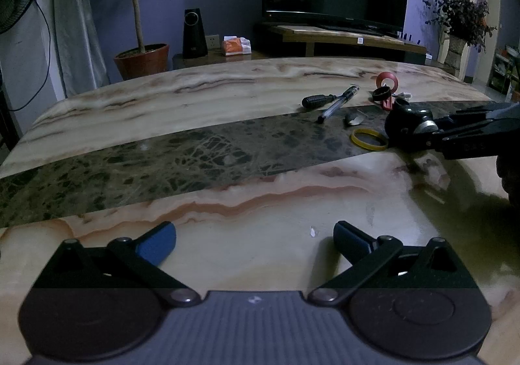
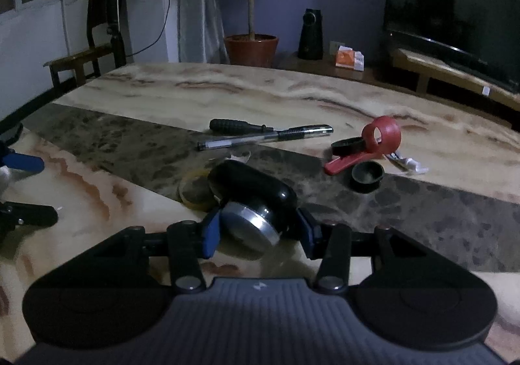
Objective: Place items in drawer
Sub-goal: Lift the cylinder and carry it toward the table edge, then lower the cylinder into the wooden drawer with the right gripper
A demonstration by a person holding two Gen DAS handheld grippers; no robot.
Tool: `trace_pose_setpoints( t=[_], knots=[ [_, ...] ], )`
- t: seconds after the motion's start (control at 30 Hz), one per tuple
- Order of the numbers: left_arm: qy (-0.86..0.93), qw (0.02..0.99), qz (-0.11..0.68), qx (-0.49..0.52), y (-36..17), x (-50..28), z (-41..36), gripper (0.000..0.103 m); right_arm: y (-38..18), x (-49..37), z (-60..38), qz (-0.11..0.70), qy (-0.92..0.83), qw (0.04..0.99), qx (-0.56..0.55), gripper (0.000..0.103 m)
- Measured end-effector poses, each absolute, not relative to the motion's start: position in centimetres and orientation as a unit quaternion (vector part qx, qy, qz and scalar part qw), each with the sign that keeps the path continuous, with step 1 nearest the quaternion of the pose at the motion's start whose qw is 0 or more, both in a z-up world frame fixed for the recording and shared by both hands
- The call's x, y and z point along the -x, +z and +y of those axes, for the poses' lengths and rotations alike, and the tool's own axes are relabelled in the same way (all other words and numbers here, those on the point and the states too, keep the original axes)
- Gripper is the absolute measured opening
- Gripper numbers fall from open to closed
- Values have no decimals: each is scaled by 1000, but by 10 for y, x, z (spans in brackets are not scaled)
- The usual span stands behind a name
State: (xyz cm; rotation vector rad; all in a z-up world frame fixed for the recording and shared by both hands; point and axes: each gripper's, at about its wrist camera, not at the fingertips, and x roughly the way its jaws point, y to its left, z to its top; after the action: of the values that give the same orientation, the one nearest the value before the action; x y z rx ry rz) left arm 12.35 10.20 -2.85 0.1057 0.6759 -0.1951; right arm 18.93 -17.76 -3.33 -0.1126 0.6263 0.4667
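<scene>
1. Progress: no drawer shows in either view, so can't tell what, if anything, is already stowed. Right gripper (image 2: 258, 231) is clamped on a black shaver (image 2: 256, 199), blue pads on both sides of its silver head, low over the table (image 2: 162, 98) near its front edge.
2. Left gripper (image 1: 255, 239) hangs above the table w/ fingers spread wide, nothing between them.
3. Left on the table, by my judgement all awaiting stowing:
   - screwdriver (image 2: 239, 126) x1, black handle
   - pen (image 2: 240, 141) x1, just beside it
   - yellow ring (image 2: 193, 191) x1, partly behind the shaver
   - red tool (image 2: 367, 147) x1, ring-shaped head
   - black ring (image 2: 347, 145) x1, touching the red tool
   - black cap (image 2: 367, 174) x1
   - small tube (image 2: 408, 165) x1
   - crumpled scrap (image 1: 354, 119) x1, can't ID it
</scene>
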Motion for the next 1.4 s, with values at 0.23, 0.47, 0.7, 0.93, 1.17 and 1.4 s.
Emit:
trace_pose_setpoints(
  t=[0.23,0.47,0.7,0.93,1.17,1.4],
  knots=[
    [-95,937,331,-52,-28,-124,102,103,-34,-188,-170,296,223,926,73,50],
    [-95,937,331,-52,-28,-124,102,103,-31,-178,-181,281,215,935,38,50],
    [-95,937,331,-52,-28,-124,102,103,-24,-146,-192,272,222,936,31,50],
    [-95,937,331,-52,-28,-124,102,103,-7,-86,-206,258,251,932,43,50],
    [-95,937,331,-52,-28,-123,102,103,-5,-27,-217,267,290,918,51,50],
    [-95,937,331,-52,-28,-123,102,103,-30,17,-218,321,316,891,63,50]
  ],
)
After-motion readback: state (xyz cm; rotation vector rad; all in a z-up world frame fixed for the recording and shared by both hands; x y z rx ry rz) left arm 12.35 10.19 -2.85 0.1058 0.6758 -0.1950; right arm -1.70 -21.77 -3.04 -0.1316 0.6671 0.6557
